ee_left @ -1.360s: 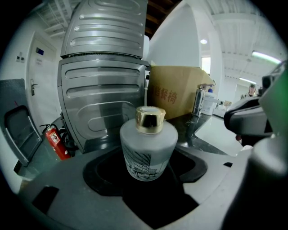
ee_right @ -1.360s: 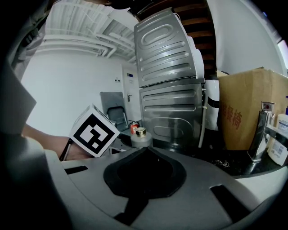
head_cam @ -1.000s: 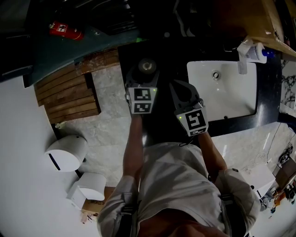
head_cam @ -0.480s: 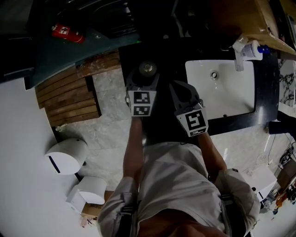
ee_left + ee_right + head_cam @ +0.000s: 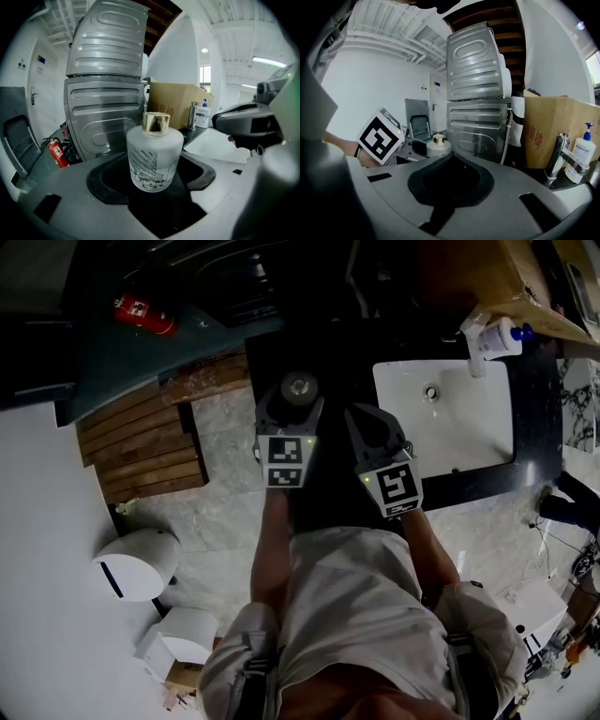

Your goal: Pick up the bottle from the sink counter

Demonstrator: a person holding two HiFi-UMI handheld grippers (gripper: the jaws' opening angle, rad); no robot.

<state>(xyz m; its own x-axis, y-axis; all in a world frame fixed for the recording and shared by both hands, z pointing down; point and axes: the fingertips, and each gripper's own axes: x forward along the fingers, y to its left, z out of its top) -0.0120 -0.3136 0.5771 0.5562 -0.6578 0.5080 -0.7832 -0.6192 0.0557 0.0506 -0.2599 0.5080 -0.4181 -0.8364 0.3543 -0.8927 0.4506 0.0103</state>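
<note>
my left gripper point(image 5: 154, 183) is clenched on the bottle point(image 5: 154, 154). its curved black pads point(image 5: 96, 180) cup the frosted glass body on both sides, and the gold cap stands upright above them. below the bottle's base everything is black, so i cannot tell whether it rests on the counter point(image 5: 539, 418) or hangs clear of it. the line drawing on the glass is too fine to read.

my right gripper point(image 5: 451, 159) is just beside the left one, jaws pressed together with nothing in them. from its view the bottle shows small, next to the left gripper's marker cube point(image 5: 380, 136).

in the dim head view the bottle sits left of the white sink basin point(image 5: 450, 418), over the dark end of the counter. a pump soap bottle point(image 5: 492, 337) stands at the basin's far corner by the faucet point(image 5: 560, 161), with a cardboard box point(image 5: 555, 129) behind. two stacked ribbed metal machines point(image 5: 478, 103) rise beyond, their tops cut off.
</note>
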